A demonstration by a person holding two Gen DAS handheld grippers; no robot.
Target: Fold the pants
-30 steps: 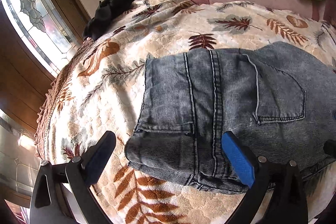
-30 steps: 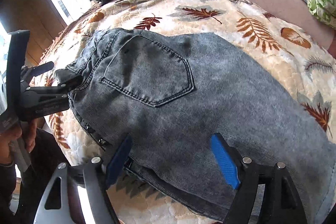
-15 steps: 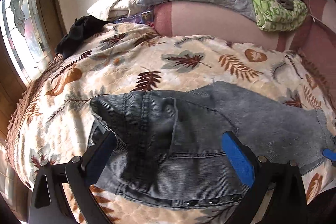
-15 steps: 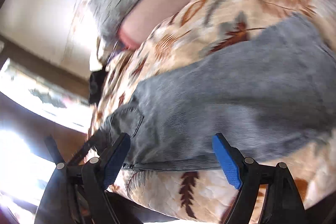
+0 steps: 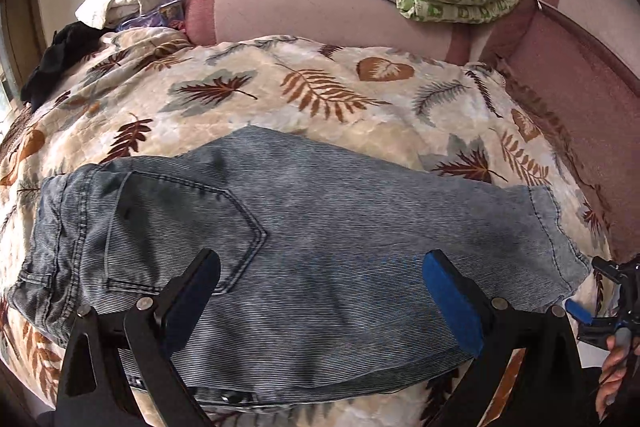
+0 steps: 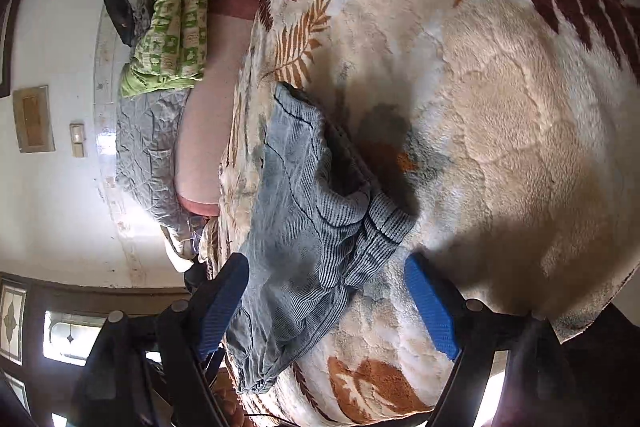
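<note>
**Both grippers wide, hem end one pinch away from trouble**

Your right gripper [image 6: 326,301] has its jaws standing well apart, nothing clamped, and the leg end of the pants [image 5: 304,251] lies just ahead of and between them, bunched on the leaf-print blanket [image 6: 500,115]. The hem [image 6: 384,227] is rumpled there, layers offset and one dark inner fold peeking out beyond the top one. Close now and, by my read, you could catch only the upper layer, so the lower leg drags and the fold comes out crooked. Dig too deep and the plush blanket could come up with the denim.

Your left gripper [image 5: 320,303] is spread wide too, holding nothing, with the seat of the pants and the back pocket [image 5: 180,227] just ahead of its left jaw. The waistband [image 5: 44,251] sits well off to the left, outside those jaws. Leave that end unpinned and the whole garment may slide along the soft blanket when the leg end lifts.
</note>
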